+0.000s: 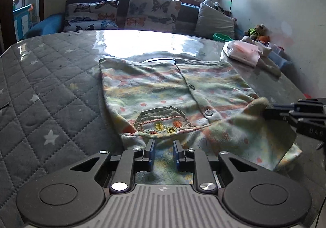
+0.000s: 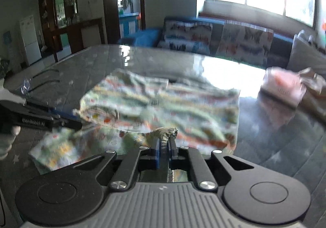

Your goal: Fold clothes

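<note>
Item: pastel striped, dotted baby cardigan with buttons (image 1: 173,93), spread on my grey quilted star-print table (image 1: 51,89). My left tongs (image 1: 164,151): released, at its near hem beside the embroidered pocket (image 1: 163,120). My right tongs (image 2: 165,143): clenched on its ribbed cuff (image 2: 164,133).

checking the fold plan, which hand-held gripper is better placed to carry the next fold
Right. The right hand-held gripper is already shut on the garment's ribbed cuff, lifted over the body; the left hand-held gripper is open at the hem, holding nothing.
</note>
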Tool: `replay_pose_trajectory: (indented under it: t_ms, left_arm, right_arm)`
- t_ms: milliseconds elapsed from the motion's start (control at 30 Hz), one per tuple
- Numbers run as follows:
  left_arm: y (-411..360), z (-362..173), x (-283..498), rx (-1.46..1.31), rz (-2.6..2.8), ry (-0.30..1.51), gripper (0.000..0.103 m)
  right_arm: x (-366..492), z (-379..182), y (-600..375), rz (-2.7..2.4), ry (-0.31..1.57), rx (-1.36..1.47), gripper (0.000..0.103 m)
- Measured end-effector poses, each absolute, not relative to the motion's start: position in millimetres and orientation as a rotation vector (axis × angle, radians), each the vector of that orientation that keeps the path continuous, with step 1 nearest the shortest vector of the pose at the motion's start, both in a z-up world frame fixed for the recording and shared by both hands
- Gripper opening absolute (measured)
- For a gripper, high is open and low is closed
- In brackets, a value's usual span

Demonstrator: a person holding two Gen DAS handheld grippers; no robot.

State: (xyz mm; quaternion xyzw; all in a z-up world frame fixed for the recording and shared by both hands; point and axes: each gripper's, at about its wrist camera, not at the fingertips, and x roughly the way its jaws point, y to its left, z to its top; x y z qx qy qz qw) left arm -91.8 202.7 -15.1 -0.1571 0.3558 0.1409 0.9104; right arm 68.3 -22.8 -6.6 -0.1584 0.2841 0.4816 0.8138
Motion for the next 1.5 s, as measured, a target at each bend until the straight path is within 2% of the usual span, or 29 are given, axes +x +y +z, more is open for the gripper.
replay_pose_trajectory:
  t_ms: [67, 200, 300, 433, 567, 667, 800, 1000, 1200, 1267, 1500]
  left_arm:
    - [203, -15, -91, -0.321, 0.296, 0.732, 0.021]
    - [201, -11, -92, -0.308, 0.301, 0.733, 0.022]
    - [195, -1, -96, -0.295, 0.291, 0.71, 0.024]
    - [176, 11, -94, -0.272, 0.222, 0.685, 0.027]
    - [152, 4, -82, -0.242, 0.154, 0.713, 0.027]
    - [139, -11, -75, -0.21, 0.131, 0.755, 0.027]
    - [129, -16, -77, -0.139, 0.135, 0.759, 0.034]
    - [123, -10, -84, -0.132, 0.136, 0.763, 0.035]
    - [109, 12, -109, -0.165, 0.123, 0.757, 0.048]
    - [100, 18, -118, -0.166, 0.117, 0.764, 0.051]
    - [75, 17, -131, -0.204, 0.106, 0.871, 0.055]
  right_arm:
    - [71, -9, -21, 1.014, 0.61, -0.335, 0.007]
    - [78, -32, -17, 0.985, 0.671, -0.389, 0.014]
    - [72, -24, -25, 1.007, 0.64, -0.388, 0.02]
    - [57, -9, -32, 1.101, 0.618, -0.406, 0.021]
    - [42, -16, -30, 1.166, 0.639, -0.439, 0.022]
    - [34, -27, -34, 1.167, 0.647, -0.484, 0.027]
    - [26, -24, -45, 1.168, 0.623, -0.496, 0.029]
    - [20, -30, -54, 1.153, 0.626, -0.498, 0.031]
    - [13, -13, -71, 1.152, 0.579, -0.505, 0.04]
    - [10, -9, -77, 1.151, 0.565, -0.526, 0.046]
    - [-1, -10, -99, 1.148, 0.546, -0.639, 0.052]
